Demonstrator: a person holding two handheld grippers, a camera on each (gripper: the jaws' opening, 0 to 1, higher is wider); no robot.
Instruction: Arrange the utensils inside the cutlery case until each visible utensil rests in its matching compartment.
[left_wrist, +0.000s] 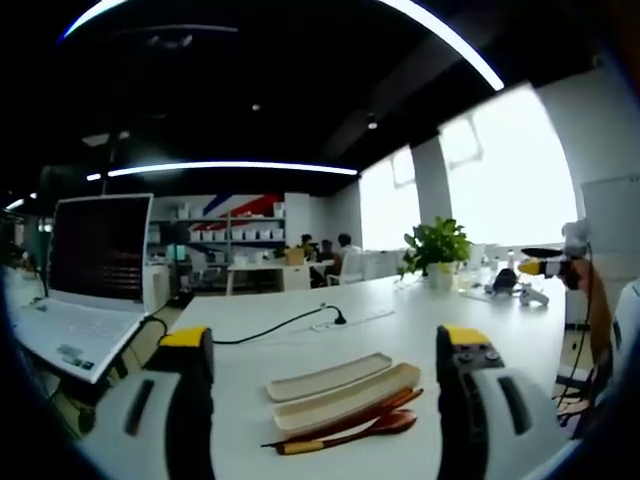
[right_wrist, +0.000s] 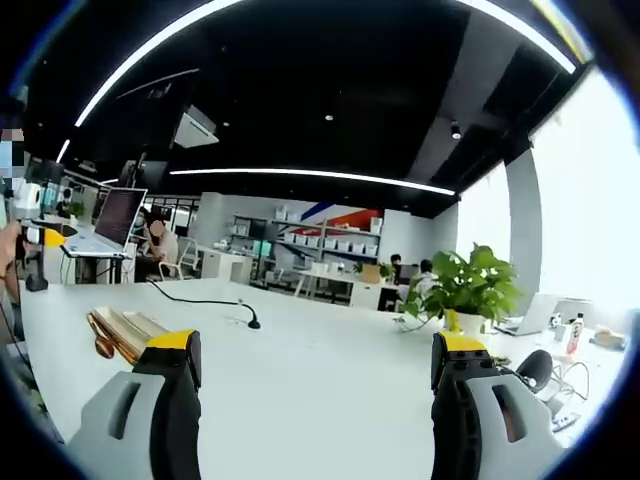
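Lying mid-table (left_wrist: 300, 335): cutlery case (left_wrist: 340, 385).

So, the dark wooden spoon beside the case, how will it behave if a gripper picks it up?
The wooden spoon looks thin and rigid, so it probably stays stiff and feels light. Its glossy surface may slip between the jaws. It lies flat on the white table, close against the cutlery case, so a low grip might nudge the case too.

Both views low over table (left_wrist: 300, 340) (shared), facing office
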